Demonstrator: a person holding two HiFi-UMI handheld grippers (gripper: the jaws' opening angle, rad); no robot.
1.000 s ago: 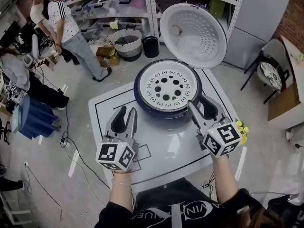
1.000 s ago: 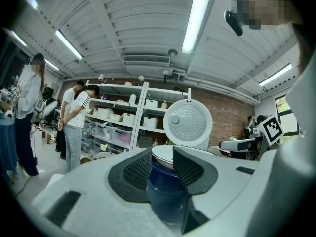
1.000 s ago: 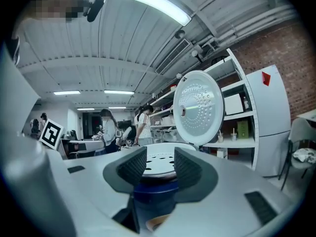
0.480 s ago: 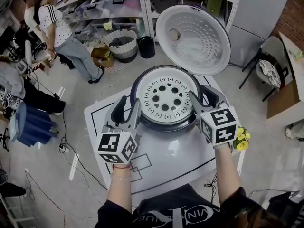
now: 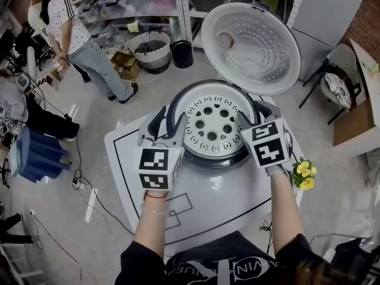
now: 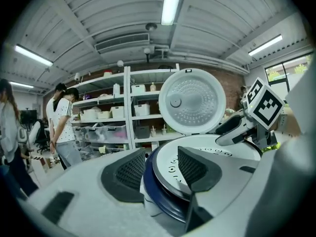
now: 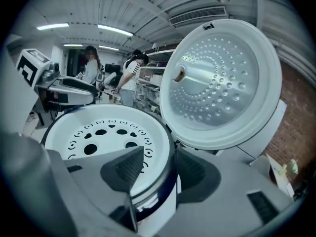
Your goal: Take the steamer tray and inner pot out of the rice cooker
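The dark blue rice cooker (image 5: pixel 178 103) stands on the table with its white lid (image 5: pixel 249 46) swung up behind it. A white steamer tray (image 5: pixel 212 123) with round holes lies in its mouth; the inner pot under it is hidden. My left gripper (image 5: pixel 166 120) straddles the cooker's left rim (image 6: pixel 163 201), one jaw outside and one over the tray (image 6: pixel 212 149). Its jaws have just been opening and the pads stand off the rim. My right gripper (image 5: pixel 255 114) straddles the right rim (image 7: pixel 168 186) the same way, over the tray (image 7: pixel 98 132), jaws just opened wide.
The cooker sits on a white table (image 5: pixel 202 200) marked with black lines. Yellow flowers (image 5: pixel 304 174) lie at its right edge. People (image 5: pixel 77 28) stand at the far left by shelves and a basket (image 5: pixel 147 49). A chair (image 5: pixel 338 91) is at the right.
Both grippers have moved forward from the table's middle to the cooker's two sides, and their jaws now straddle its rim. The left jaws stand wider than before.
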